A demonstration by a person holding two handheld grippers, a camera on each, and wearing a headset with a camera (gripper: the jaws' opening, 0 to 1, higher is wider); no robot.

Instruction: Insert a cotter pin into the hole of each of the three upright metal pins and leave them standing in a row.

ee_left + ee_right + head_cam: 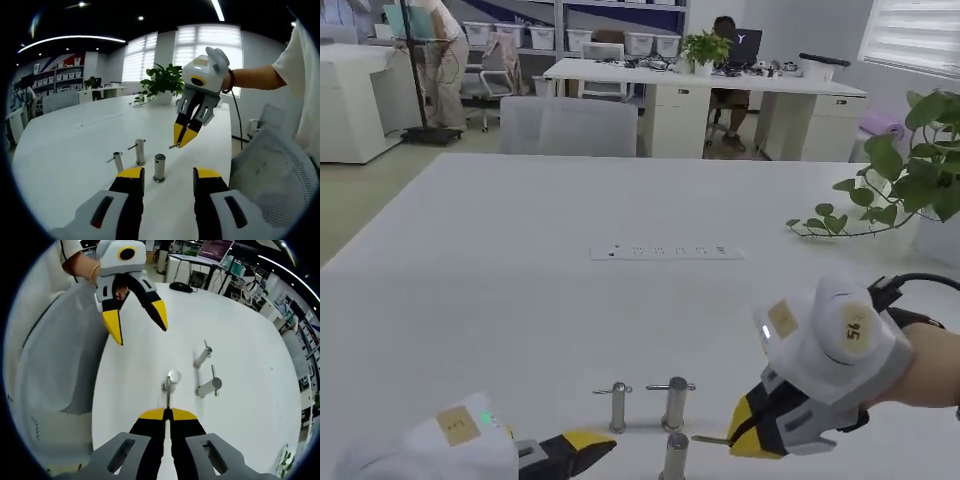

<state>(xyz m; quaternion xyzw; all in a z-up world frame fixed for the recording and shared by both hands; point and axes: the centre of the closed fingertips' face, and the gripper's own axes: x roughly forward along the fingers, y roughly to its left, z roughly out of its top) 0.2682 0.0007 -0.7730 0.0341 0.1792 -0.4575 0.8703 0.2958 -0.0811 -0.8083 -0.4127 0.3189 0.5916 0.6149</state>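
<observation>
Three upright metal pins stand close together near the table's front edge. The far two, the left pin (618, 405) and the middle pin (675, 398), each carry a cotter pin through the top hole. The nearest pin (675, 455) (159, 167) (172, 380) has a bare hole. My right gripper (735, 438) (168, 412) is shut on a thin cotter pin (707, 438) (168, 390) (174, 146), whose tip points at the bare pin from just beside it. My left gripper (595, 445) (169, 175) stands open a short way before the pins, with nothing between its jaws.
A white power strip (665, 252) lies mid-table. A potted plant (910, 170) trails over the right edge. A mesh chair (270, 165) stands at the table's near side and a grey chair (568, 125) at the far side.
</observation>
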